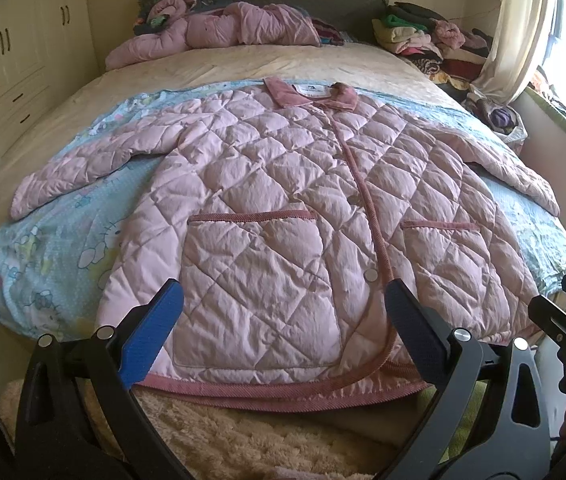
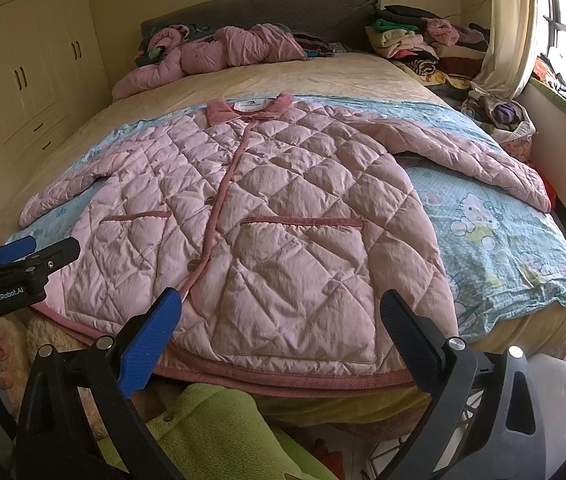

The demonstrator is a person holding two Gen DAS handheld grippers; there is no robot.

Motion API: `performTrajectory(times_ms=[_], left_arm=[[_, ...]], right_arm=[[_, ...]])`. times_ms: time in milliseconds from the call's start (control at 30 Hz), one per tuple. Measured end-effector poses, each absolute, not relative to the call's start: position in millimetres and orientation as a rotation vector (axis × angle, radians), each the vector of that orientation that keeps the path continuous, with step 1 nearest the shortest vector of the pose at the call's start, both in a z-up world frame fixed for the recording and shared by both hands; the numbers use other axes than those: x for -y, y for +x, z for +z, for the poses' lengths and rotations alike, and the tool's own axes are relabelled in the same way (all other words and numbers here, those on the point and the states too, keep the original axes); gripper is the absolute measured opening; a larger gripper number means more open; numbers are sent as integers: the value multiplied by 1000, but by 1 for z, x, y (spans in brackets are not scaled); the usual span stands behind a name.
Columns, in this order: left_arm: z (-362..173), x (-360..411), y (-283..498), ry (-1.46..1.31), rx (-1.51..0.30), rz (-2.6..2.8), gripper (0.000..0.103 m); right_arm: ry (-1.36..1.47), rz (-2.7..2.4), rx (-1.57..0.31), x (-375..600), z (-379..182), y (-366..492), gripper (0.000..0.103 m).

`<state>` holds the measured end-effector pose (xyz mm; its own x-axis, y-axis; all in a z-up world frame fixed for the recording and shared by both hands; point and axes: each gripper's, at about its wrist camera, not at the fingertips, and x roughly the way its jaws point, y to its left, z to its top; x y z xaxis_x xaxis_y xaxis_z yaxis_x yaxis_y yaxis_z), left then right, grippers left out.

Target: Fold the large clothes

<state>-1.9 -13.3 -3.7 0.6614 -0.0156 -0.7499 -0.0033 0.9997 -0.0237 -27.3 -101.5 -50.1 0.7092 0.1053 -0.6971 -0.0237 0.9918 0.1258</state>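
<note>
A pink quilted jacket lies flat and face up on the bed, buttoned, both sleeves spread out, collar toward the headboard. It also shows in the right wrist view. Its darker pink hem hangs at the bed's near edge. My left gripper is open and empty, held just above the hem over the left pocket. My right gripper is open and empty, just above the hem over the right pocket. The left gripper also shows at the left of the right wrist view.
A light blue cartoon blanket lies under the jacket on the beige bed. A crumpled pink garment and stacked clothes sit near the headboard. Wardrobe at left, curtain and window at right. A green garment lies below the bed edge.
</note>
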Motion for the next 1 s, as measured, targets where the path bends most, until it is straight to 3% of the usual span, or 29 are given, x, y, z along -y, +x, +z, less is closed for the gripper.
performTrajectory(times_ms=[1000], left_arm=[[-4, 13, -2, -24, -850, -7, 94]], right_arm=[[94, 78, -782, 96, -54, -25, 99]])
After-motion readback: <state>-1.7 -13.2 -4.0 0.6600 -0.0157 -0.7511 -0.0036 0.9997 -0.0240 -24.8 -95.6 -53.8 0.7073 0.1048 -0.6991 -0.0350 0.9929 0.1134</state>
